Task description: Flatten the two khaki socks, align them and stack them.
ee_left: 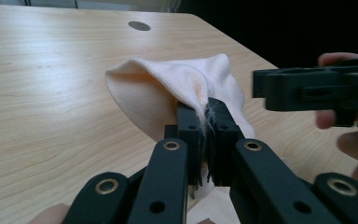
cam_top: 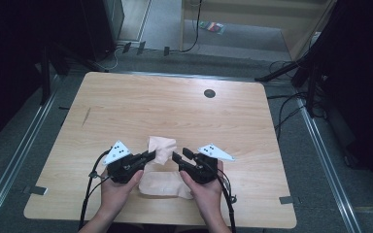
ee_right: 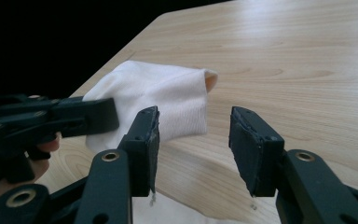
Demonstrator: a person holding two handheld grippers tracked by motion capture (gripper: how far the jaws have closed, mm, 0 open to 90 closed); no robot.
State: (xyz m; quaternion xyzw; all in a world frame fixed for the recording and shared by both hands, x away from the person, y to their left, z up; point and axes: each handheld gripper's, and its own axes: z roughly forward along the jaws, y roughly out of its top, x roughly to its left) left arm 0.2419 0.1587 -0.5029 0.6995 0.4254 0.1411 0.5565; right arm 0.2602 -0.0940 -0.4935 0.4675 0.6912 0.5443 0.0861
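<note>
Nearest the high camera, two forearms are entering from the bottom edge, each hand holding a gripper over the near half of the wooden table [cam_top: 126, 104]. The left gripper [cam_top: 149, 155] is clamping a pale peach cloth [cam_top: 161, 148]: in the left gripper view its jaws are standing almost together with the fabric edge [ee_left: 208, 112] pinched between the pads, frayed threads showing at the contact line. The pinched portion is rising off the table in a fold, while the remainder is lying flat between the two hands, close to the near edge. The right gripper [cam_top: 176, 156] is facing the left one, just beside the raised fold. Its jaws are standing partly apart with nothing between them; the cloth [ee_right: 163, 100] is sitting beyond the fingertips, apparently not touching them. A dark round grommet [cam_top: 209, 93] is sitting near the far edge.
</note>
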